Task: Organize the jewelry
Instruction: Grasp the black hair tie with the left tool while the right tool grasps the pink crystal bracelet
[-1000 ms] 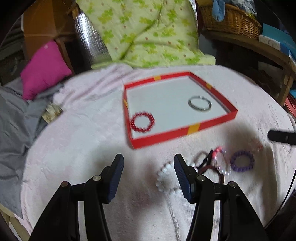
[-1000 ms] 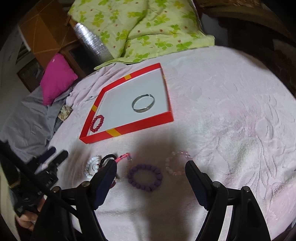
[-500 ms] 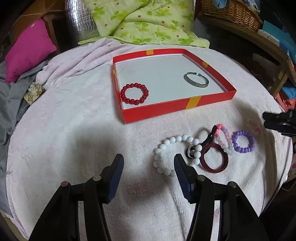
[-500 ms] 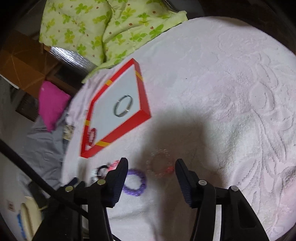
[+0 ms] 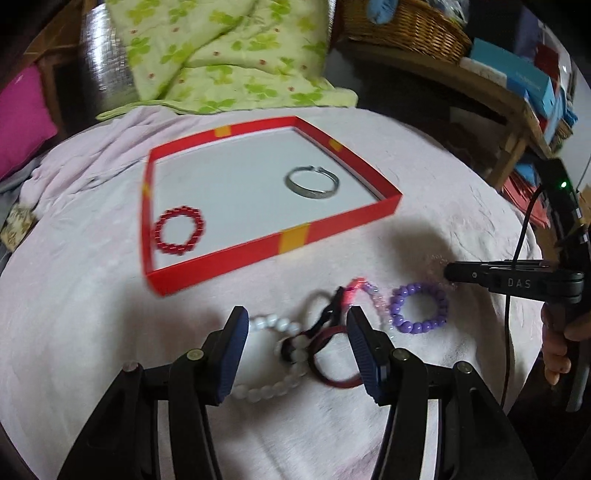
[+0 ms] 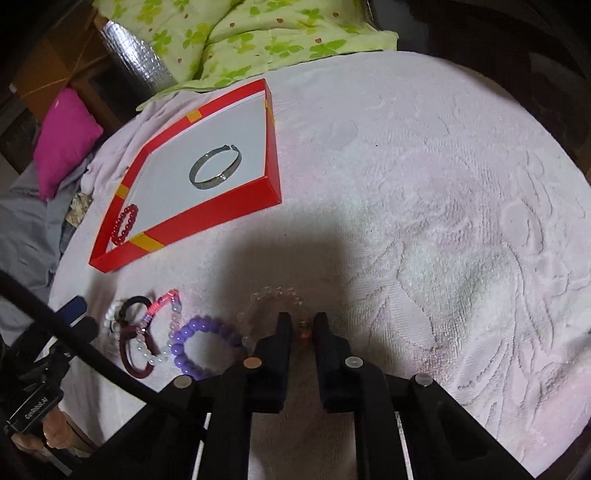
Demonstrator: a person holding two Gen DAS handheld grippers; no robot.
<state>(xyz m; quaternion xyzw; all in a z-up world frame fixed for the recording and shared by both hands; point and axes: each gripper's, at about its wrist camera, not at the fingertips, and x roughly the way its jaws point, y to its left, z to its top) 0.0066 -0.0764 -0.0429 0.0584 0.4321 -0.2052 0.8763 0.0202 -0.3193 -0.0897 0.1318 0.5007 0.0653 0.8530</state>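
Note:
A red tray (image 5: 229, 258) (image 6: 221, 218) holds a red bead bracelet (image 5: 179, 235) (image 6: 125, 224) and a silver bangle (image 5: 312, 181) (image 6: 215, 171). On the pink cloth in front lie a white bead bracelet (image 5: 275, 325), a dark red ring bracelet (image 5: 334, 380) (image 6: 133, 363), a pink-and-clear bead strand (image 6: 168, 301) and a purple bead bracelet (image 5: 419, 313) (image 6: 199, 349). My left gripper (image 5: 293, 350) is open above the white bracelet. My right gripper (image 6: 301, 328) is shut on a clear pink bead bracelet (image 6: 273, 295) lying on the cloth.
A green floral quilt (image 5: 221, 55) and a wicker basket (image 5: 402, 26) lie behind the tray. A magenta cushion (image 6: 66, 140) sits at the left. A wooden shelf with boxes (image 5: 517, 85) stands at the right. The pink cloth (image 6: 424, 184) stretches to the right.
My right gripper has come down and closed on the clear pink bracelet. My left gripper has moved right and closer, over the white and dark red bracelets.

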